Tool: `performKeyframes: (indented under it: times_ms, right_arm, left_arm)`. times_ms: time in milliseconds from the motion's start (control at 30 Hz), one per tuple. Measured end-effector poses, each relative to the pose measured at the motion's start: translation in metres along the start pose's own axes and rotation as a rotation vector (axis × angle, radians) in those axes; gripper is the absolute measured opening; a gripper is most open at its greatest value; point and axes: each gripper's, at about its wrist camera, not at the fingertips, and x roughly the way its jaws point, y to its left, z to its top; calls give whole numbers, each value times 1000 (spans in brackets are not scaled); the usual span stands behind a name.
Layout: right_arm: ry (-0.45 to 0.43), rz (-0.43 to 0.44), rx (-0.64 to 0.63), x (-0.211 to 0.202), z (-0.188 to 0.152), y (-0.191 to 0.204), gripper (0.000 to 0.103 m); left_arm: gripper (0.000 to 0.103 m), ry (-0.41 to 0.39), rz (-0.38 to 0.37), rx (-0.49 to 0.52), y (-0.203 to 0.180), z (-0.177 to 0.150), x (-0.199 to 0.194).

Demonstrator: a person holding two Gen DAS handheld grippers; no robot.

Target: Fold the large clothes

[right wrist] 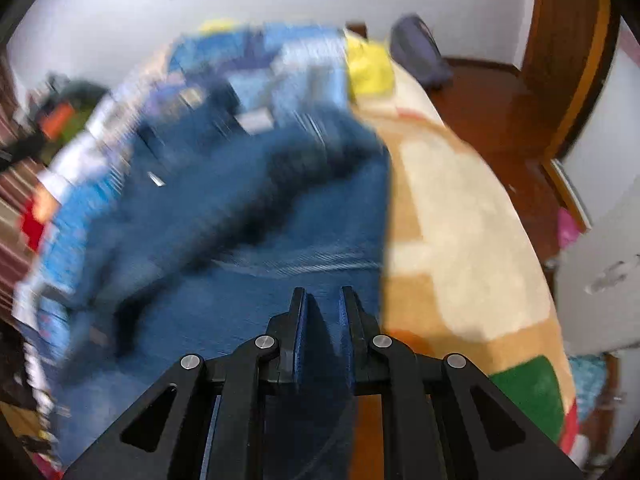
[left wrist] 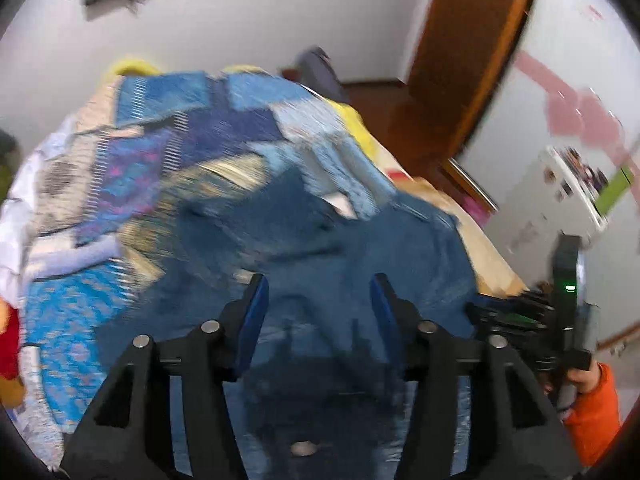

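Blue cloth is seen pinched between the pads of the right hand-held gripper (right wrist: 323, 308). Its jaws are drawn in narrow, and a fold of the big blue garment (right wrist: 248, 240) is held there, close to the garment's right edge. In the left wrist view, the left hand-held gripper (left wrist: 318, 300) is seen with its jaws standing apart, and nothing is pressed between its pads. The blue garment is only seen below and past them.

The garment is spread on the bed, and it is bunched and wrinkled in the middle. Part of it is laid over a patterned blue blanket (left wrist: 132, 184), and its right edge is lined up beside a cream and tan blanket (right wrist: 460, 216). A yellow thing (right wrist: 370, 68) is seen at the far end of the bed. A hand in an orange sleeve (left wrist: 596, 404) is seen at the right edge of the left wrist view, wrapped around the other tool.

Both pictures are smeared, so fine folds cannot be made out.

Several things could go wrong from here. Only one side of the garment is held, so the fold could be pulled crooked if that side is lifted alone. The bunched middle could be trapped inside the fold, and a lumpy fold would be made. The blanket below could also be caught by the open jaws, because its colour is close to the garment's colour.
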Motion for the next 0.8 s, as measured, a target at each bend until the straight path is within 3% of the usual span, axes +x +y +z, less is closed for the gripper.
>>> performKeyframes:
  times_ms: [67,167,233,300,333,367,400,433,533,633,800]
  right_arm:
    - [2,9,-15,7,-7,-6,12]
    - [-18,-21,-51,1,-13,-13,12]
    - [-31,-98,-54,1,-18,-21,14]
    - [-44,-88,-50,4,-22,-30,29]
    - [-58,-91,-34,4,-24,-35,45]
    - [-67,-108,-19,4,-26,-41,70]
    - [-68,-128,-2,5,-27,-47,80]
    - [-66,-117,15,5,-27,-54,83]
    - [-30,33,131,10,-29,-79,84]
    - [-30,92,191,9,-31,-89,84]
    - [-31,88,183,4,-29,-83,84]
  left_arm:
    - [66,55,-58,40,-25,-2,25]
    - [66,122,-87,109,-63,-2,64]
    - [66,173,-92,162,-89,0,90]
    - [66,198,-60,199,-107,4,114]
    - [66,202,-29,207,-114,6,125]
    - [66,200,0,212,-120,9,134]
    - [66,195,15,213,-123,11,141]
    - [63,187,35,215,-125,14,148]
    - [37,155,107,233,-126,24,163]
    - [16,140,128,192,-116,33,168]
    - [11,35,127,136,-93,48,126]
